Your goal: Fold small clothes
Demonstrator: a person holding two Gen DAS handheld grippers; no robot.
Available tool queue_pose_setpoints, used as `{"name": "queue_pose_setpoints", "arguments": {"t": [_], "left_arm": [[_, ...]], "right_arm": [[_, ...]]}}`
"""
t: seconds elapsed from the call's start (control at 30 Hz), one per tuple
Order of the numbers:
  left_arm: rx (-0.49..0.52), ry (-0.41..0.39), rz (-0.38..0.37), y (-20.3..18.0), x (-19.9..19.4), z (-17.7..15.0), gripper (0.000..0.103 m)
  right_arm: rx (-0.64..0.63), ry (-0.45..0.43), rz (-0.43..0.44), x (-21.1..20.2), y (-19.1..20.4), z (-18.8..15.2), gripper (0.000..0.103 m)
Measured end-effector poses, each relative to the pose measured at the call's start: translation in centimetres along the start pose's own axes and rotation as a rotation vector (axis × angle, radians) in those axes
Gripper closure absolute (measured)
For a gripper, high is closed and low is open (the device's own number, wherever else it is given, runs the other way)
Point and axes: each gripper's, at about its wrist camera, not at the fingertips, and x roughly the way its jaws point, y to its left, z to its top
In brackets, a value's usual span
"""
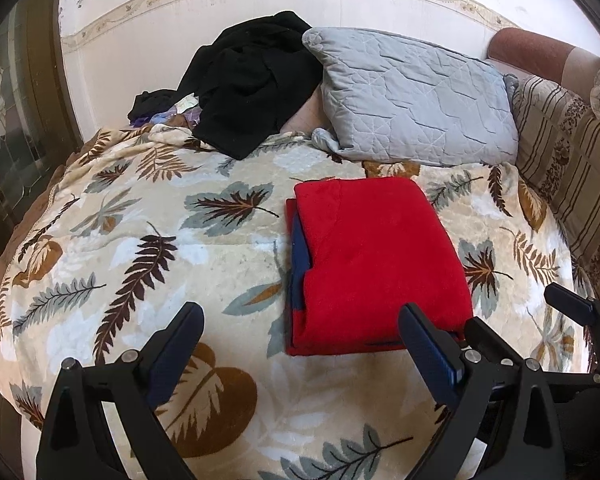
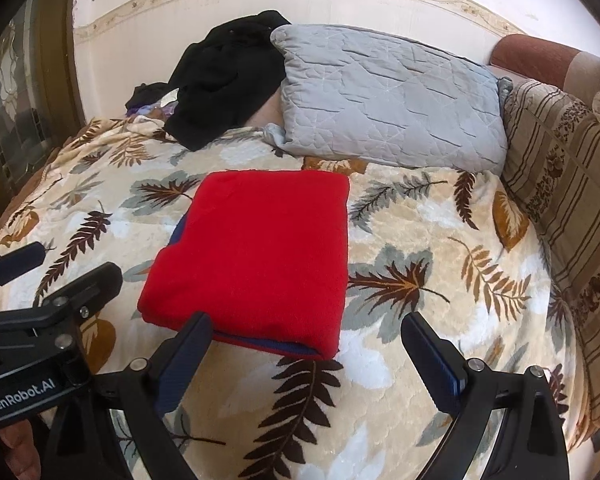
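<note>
A red garment with blue trim [image 1: 374, 260] lies folded into a neat rectangle on the leaf-patterned blanket [image 1: 148, 240]. It also shows in the right wrist view [image 2: 260, 256]. My left gripper [image 1: 300, 320] is open and empty, just in front of the garment's near edge. My right gripper [image 2: 306, 330] is open and empty, its left finger at the garment's near edge. Each gripper shows in the other's view, the right one at the far right [image 1: 580, 308] and the left one at the far left [image 2: 52, 280].
A grey quilted pillow [image 1: 412, 96] and a heap of black clothes [image 1: 248, 80] lie at the back against the wall. A striped cushion [image 1: 572, 168] lines the right side. A dark glass-paned door [image 1: 8, 120] stands at the left.
</note>
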Motion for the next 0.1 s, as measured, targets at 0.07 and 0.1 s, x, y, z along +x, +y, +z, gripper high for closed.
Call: {"name": "queue_pose_setpoints", "arguments": {"t": [0.07,0.1], "left_arm": [[0.002,0.002,0.0,-0.04,0.22,0.12,0.005],[0.001,0.003,0.0,0.0,0.34,0.19,0.005]], "right_arm": [[-0.001,0.002,-0.001,0.15,0.21,0.05,0.006],[0.001,0.003,-0.002,0.17,0.32,0.04,0.006]]}}
